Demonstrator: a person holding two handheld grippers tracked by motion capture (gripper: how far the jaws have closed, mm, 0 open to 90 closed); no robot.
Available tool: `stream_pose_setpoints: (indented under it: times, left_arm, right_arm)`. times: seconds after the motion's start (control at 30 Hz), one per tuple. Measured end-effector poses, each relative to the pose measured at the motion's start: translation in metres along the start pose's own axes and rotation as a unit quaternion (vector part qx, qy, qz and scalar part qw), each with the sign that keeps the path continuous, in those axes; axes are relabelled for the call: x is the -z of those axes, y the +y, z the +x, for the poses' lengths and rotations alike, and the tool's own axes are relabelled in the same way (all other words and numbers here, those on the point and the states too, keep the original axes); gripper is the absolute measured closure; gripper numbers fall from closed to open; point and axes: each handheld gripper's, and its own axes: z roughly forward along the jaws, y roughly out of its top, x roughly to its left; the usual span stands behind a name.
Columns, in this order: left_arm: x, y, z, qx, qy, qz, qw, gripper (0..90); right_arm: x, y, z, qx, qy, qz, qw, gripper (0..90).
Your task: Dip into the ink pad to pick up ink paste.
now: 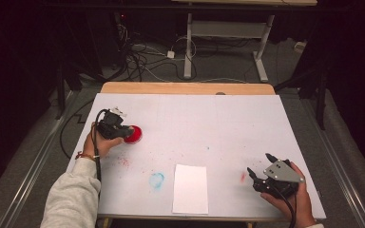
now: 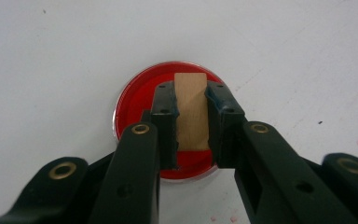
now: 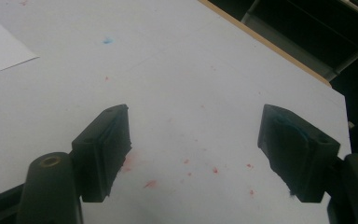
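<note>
Red dish (image 1: 133, 134) is the landmark, so everything gets placed off that. From the high view it sits on the white table (image 1: 209, 123) toward the person's left, and the left gripper (image 1: 115, 127) hangs right over its near-left edge, pointing down into it. The paper (image 1: 190, 188) lies well to the right of the dish and nearer the person, with a blue smudge (image 1: 156, 180) between the two. The right gripper (image 1: 258, 177) is far right of the dish, parked low near the front edge, next to a small red smear (image 1: 243, 176).

Left gripper view is the good one. The left gripper (image 2: 192, 121) is clamped on a little wood block (image 2: 191, 109), both pads pressed on its long sides. The block hangs over the middle of the dish (image 2: 135, 93); whether its far end touches the red, I can't tell. Its long axis runs along the jaws, pointing away from the hand and down at the dish.

Right gripper view: the right gripper (image 3: 193, 154) has its jaws spread wide with nothing between them, just red specks on the table (image 3: 177, 70).

My read is this is the dip step, loading the block with red like a stamp. Next move probably calls for a straight lift off the dish, block end kept level, then across to the paper without dripping.
</note>
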Motion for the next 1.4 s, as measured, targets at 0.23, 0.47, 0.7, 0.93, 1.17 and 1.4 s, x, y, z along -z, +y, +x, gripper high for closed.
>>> stream_pose_setpoints:
  times: [0.23, 0.47, 0.7, 0.93, 1.17, 1.4]
  left_arm:
    - [-0.006, -0.001, 0.002, 0.002, -0.008, 0.01, 0.9999, 73.7]
    - [-0.012, 0.001, 0.001, 0.009, -0.007, 0.021, 0.9997, 73.9]
    - [-0.013, -0.001, 0.004, 0.021, -0.016, 0.017, 0.9995, 73.9]
    - [-0.014, -0.002, 0.006, 0.028, -0.023, 0.012, 0.9993, 73.9]
    - [-0.014, -0.002, 0.005, 0.026, -0.017, 0.013, 0.9994, 73.8]
    - [-0.014, -0.003, 0.004, 0.026, -0.014, 0.01, 0.9995, 73.8]
  right_arm:
    - [-0.001, 0.0, 0.0, 0.001, 0.002, 0.003, 1.0, 25.5]
    - [-0.001, 0.0, 0.001, 0.0, 0.002, 0.003, 1.0, 25.5]
    - [-0.001, 0.0, 0.002, 0.001, 0.002, 0.002, 1.0, 25.5]
    - [0.0, 0.0, 0.001, 0.001, 0.0, 0.002, 1.0, 25.5]
    - [0.001, 0.001, 0.001, -0.001, -0.002, 0.001, 1.0, 25.4]
    - [0.001, 0.0, 0.001, 0.003, -0.002, 0.002, 1.0, 25.6]
